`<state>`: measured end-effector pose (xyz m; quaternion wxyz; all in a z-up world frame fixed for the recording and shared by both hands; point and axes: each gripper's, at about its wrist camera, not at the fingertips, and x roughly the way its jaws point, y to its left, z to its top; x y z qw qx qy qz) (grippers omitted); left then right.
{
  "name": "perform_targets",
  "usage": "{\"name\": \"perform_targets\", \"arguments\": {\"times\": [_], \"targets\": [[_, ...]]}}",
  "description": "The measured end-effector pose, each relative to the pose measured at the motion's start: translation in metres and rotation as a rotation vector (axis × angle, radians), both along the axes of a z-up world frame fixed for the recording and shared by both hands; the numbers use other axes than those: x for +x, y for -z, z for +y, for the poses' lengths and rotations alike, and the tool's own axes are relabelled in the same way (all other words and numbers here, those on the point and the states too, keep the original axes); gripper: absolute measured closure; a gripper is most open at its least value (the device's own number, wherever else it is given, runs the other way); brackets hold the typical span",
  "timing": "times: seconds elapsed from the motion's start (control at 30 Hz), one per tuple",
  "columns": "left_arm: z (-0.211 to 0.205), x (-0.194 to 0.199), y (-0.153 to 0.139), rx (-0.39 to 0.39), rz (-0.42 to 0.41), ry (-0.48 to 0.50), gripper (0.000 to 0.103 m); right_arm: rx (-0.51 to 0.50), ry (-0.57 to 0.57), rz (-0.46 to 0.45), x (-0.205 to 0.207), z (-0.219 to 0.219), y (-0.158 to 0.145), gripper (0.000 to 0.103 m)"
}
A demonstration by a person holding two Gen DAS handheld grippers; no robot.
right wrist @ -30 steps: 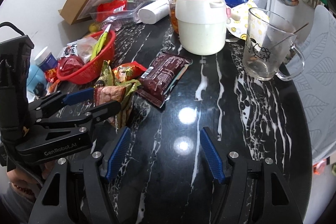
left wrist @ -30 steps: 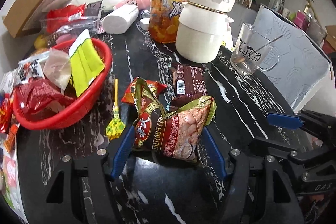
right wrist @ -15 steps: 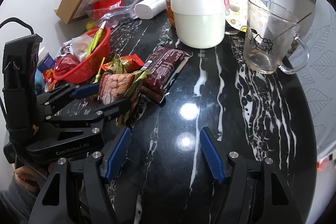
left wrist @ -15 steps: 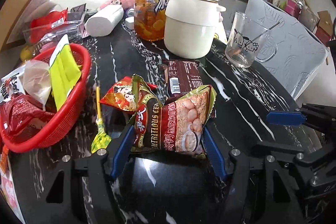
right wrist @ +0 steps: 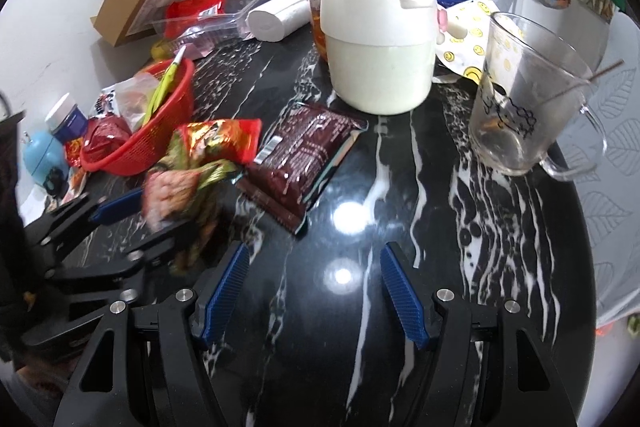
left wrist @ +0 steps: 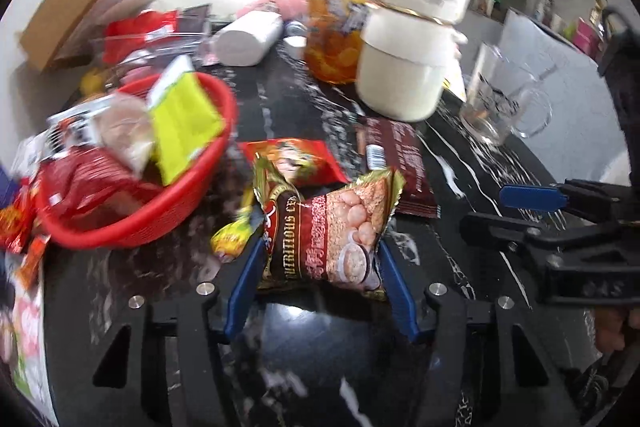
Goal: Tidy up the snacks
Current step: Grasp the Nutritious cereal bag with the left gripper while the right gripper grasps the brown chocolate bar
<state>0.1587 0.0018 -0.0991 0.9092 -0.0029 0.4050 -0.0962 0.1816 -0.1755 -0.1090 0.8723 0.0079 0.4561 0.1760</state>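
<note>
While the left gripper (left wrist: pixel 320 259) holds the peanut packet (left wrist: pixel 332 231) off the black marble table (left wrist: pixel 460 163), its jaws have just been closing and now pinch the packet's lower sides, the blue pads (left wrist: pixel 244 283) pressed in from either flank. Packet stands upright between the pads, top corners flaring above them; grip sits low, probably so the bag can be dropped clear. Red basket (left wrist: pixel 188 203) lies at about 10 o'clock from the packet, already loaded with other snacks, so it is likely the destination. Red snack pack (left wrist: pixel 296 159) and brown wafer pack (left wrist: pixel 400 155) remain on the table at 12 and 1 o'clock, just behind the held packet. Right gripper (right wrist: pixel 314 291) hovers with jaws apart and nothing between them, brown wafer pack (right wrist: pixel 304 155) ahead at 12 o'clock, near, not touched
</note>
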Motion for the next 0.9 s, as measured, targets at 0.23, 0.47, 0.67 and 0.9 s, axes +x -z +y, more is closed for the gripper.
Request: {"name": "perform_targets", "arguments": {"times": [0.23,0.47,0.67,0.9], "targets": [[0.023,-0.004,-0.004,-0.017,-0.004,-0.115,0.047,0.005,-0.02,-0.003,0.021,0.018,0.0,0.034],[0.029,0.0,0.002,-0.052,0.021,-0.094,0.047,-0.013,-0.002,-0.006,0.049,0.041,0.005,0.034],[0.029,0.012,0.01,-0.042,0.068,-0.056,0.039,-0.021,0.011,0.022,0.069,0.049,0.017,0.035],[0.028,0.019,0.011,-0.045,0.07,-0.051,0.038,-0.039,-0.009,0.011,0.065,0.044,0.018,0.053]]}}
